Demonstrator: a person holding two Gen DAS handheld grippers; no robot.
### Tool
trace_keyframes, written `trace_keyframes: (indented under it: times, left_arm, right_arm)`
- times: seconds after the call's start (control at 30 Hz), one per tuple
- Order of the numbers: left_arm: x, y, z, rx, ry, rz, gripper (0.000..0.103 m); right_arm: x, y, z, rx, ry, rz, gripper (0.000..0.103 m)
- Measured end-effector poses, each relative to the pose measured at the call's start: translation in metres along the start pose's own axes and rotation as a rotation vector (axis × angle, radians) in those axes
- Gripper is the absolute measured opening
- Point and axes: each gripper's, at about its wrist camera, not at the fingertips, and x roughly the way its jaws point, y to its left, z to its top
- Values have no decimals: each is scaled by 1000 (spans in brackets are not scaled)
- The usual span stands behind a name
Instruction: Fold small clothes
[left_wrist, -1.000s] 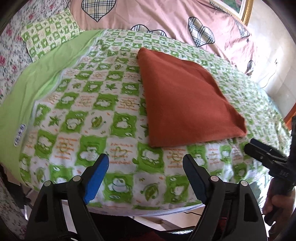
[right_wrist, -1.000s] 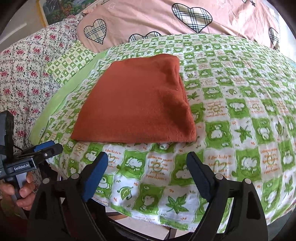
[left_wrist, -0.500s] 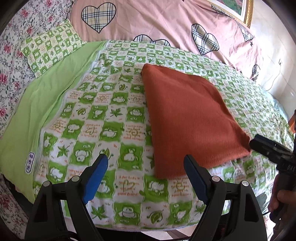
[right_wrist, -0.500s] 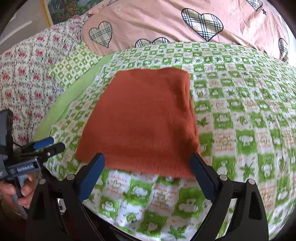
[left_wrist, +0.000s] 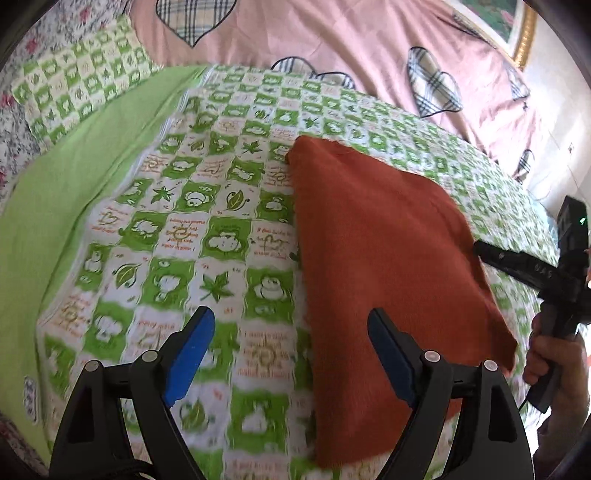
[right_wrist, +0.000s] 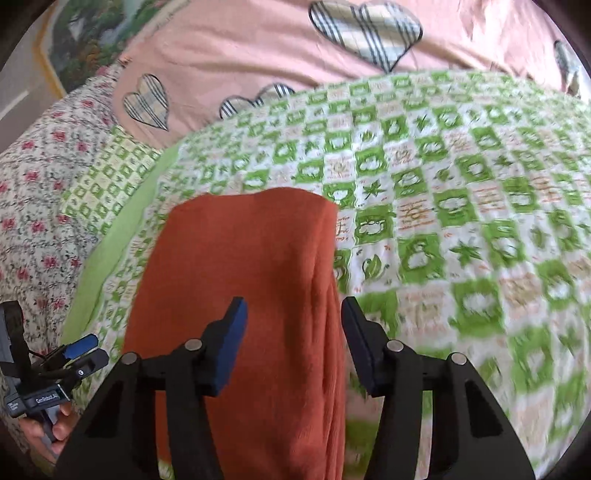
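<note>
A rust-orange folded cloth (left_wrist: 384, 266) lies flat on the green-checked blanket (left_wrist: 192, 229). My left gripper (left_wrist: 290, 321) hangs open over the cloth's near left edge, its right finger above the cloth and its left finger above the blanket. In the right wrist view the cloth (right_wrist: 240, 277) runs under my right gripper (right_wrist: 294, 306). Its jaws are closing with the cloth's folded right edge between them, and the pads do not press on it. Each gripper also shows in the other's view: the right gripper (left_wrist: 517, 264), the left gripper (right_wrist: 74, 354).
A pink quilt with plaid hearts (right_wrist: 258, 48) is bunched at the far side. A green-checked pillow (left_wrist: 74, 88) and a floral sheet (right_wrist: 33, 206) lie to the left, beside a plain green strip (left_wrist: 59, 206). A person's hand (left_wrist: 550, 354) holds the right gripper's handle.
Both grippers have moved forward over the bed's edge to the cloth's near end. The right jaws have narrowed about the cloth's right edge. The left jaws stay wide.
</note>
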Motion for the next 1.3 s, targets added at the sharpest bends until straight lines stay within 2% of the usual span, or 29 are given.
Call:
trace_keyframes:
  times: [0.03,0.07,0.1,0.2,0.27,0.4,0.53,0.57,0.67,0.8,0.93,1.1,1.13,1.2,1.3]
  left_arm:
    - [7,2,3,-9,10,1,85]
    - [10,2,5,-12,17,6,85]
    - [13,2,7,-13,23,17,85]
    - [16,-4,11,21,4,60,85]
    - [22,-9,11,37,17,71,85]
    - [32,-13,7,52,27,89,86]
    - [27,-8,5,37,31,81,85]
    - [24,-7,5,37,29,80,85]
    - [15,-7,-2,32,29,68,85]
    - [1,-8,-16,45,28,45,85]
    - [1,-14,-29,101,28,61,86]
    - [-9,-17,-36,120,28,79,86]
    - [-12,-17,-37,124,26,78,86]
    - [-17,-16,-40,126,25,73,86]
    - [-25,-16,-52,119,30,68,86]
  right_arm:
    - [11,-3,2,6,27,7,45]
    - [21,-4,4,5,59,13,24]
    - [25,-5,4,0,68,10,12]
    - [10,-7,13,-26,13,5,10]
    - [10,-11,16,-36,9,-7,10]
    - [36,-19,7,-29,64,-31,10]
    - [12,-17,5,11,14,-41,13]
    - [2,-13,3,9,-4,-42,16]
    - [-27,4,-10,-22,-34,-15,17]
    - [-39,22,-40,-66,6,18,17]
    - [-29,15,-70,-92,71,-50,18]
    - [-43,19,-69,-84,39,-50,19]
    - [-49,22,-69,-90,25,-42,20]
    - [-59,28,-70,-97,4,-33,34]
    - [-72,36,-79,-114,-11,-18,39]
